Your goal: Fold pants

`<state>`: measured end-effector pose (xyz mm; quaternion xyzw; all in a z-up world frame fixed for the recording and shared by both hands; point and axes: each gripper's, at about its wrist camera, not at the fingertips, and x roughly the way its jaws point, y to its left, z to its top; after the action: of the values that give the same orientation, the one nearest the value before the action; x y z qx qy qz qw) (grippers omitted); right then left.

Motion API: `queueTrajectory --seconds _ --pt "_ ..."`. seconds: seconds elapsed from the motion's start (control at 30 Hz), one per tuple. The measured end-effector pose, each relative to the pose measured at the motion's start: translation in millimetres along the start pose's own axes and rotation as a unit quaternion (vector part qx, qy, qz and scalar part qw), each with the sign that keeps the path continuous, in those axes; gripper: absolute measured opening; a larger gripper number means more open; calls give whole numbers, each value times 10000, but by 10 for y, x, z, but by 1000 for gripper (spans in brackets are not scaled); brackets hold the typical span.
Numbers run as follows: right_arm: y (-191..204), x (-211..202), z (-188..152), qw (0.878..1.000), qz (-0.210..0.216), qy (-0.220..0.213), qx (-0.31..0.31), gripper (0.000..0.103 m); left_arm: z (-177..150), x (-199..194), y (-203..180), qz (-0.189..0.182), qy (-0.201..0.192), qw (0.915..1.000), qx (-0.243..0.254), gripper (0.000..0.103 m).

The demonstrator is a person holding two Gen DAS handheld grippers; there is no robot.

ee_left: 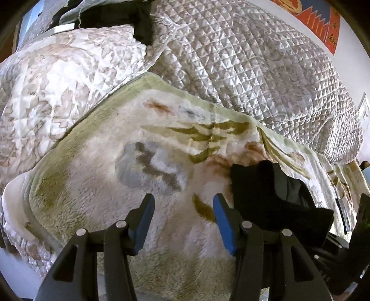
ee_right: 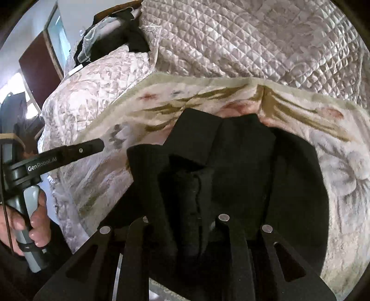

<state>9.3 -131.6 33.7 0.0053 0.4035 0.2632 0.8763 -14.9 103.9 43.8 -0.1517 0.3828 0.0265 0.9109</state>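
Note:
Black pants [ee_right: 242,162] lie bunched on a floral fleece blanket [ee_right: 335,173], with one end lifted toward the camera. My right gripper [ee_right: 182,208] is shut on that raised fold. The cloth drapes over its fingertips and hides them. In the left wrist view the pants [ee_left: 277,196] sit just right of my left gripper [ee_left: 183,220]. That gripper hangs open over bare blanket [ee_left: 104,185], with nothing between its blue pads [ee_left: 223,222]. The right wrist view shows it at the far left, a finger [ee_right: 87,148] sticking out and a hand [ee_right: 34,220] on its handle.
A silver quilted bedspread [ee_left: 254,69] is heaped behind the blanket. A pale patterned quilt [ee_left: 57,81] lies to the left. Dark clothes [ee_left: 115,14] are piled at the far back. A brown door [ee_right: 39,60] stands at the left.

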Motion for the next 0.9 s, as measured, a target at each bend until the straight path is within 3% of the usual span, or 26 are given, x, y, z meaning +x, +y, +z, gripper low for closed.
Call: queueTrajectory --seconds 0.17,0.3,0.57,0.6,0.67,0.73,0.9 --pt "181 -153 101 9992 -179 -269 -224 20 18 -49 -29 -70 -93 9999 -16 55" --pt "265 50 39 9991 -227 -22 -350 20 26 -67 -24 -98 -127 9999 -13 55" --pt "298 86 -33 9983 -272 -39 -519 24 28 -49 50 -36 -113 9999 -117 55" --pt "300 78 -38 9984 -228 -57 -513 27 26 -48 57 -42 -109 9999 -98 55" --pt "329 60 -57 9984 14 -48 -569 49 20 -43 50 -31 -107 9999 -60 55" --pt "400 20 -78 9973 184 -8 -711 60 10 -43 43 27 -123 9999 -29 55" --pt "504 -175 -93 9946 602 -221 -817 61 12 -51 69 51 -146 9998 -78 55"
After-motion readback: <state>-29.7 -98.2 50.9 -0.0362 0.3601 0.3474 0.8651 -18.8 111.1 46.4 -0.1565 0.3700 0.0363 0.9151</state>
